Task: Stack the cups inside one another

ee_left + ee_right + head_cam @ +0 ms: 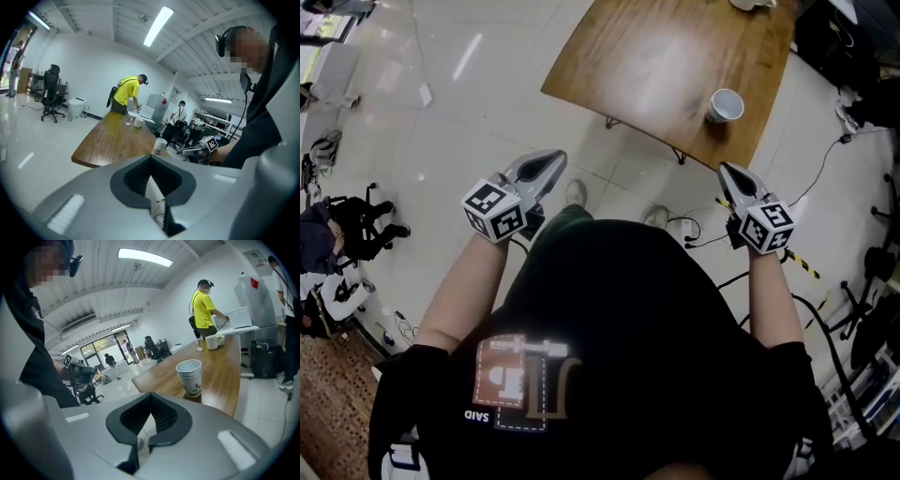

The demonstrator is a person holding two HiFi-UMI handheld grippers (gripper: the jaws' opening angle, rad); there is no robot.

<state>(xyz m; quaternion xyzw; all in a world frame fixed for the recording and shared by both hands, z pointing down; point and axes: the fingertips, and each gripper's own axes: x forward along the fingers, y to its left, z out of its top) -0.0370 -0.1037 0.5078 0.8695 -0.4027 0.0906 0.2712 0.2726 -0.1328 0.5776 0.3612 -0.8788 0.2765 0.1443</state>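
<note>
You are holding both grippers out over glossy pale floor tiles (441, 112), short of the wooden tabletop (656, 66), whose brown grain is shining under the ceiling lights. The left gripper (553, 162) is showing smooth grey shells and ribbed black pads, its jaws pressed together at the tips with nothing between them. The right gripper (727, 170) is matching it, jaws closed and empty.

The stack of white paper cups (189, 376) is standing upright near the tabletop's edge, at 12 o'clock from the right gripper and at 2 o'clock from the left. The cups are tapered and nested, their rolled rims showing as tight rings below the top lip. A small red print is sitting on the side, too small to read.

The tabletop's far end is running out of the head view at 12 o'clock. Your black shirt (609, 328) is hiding the floor below you.
</note>
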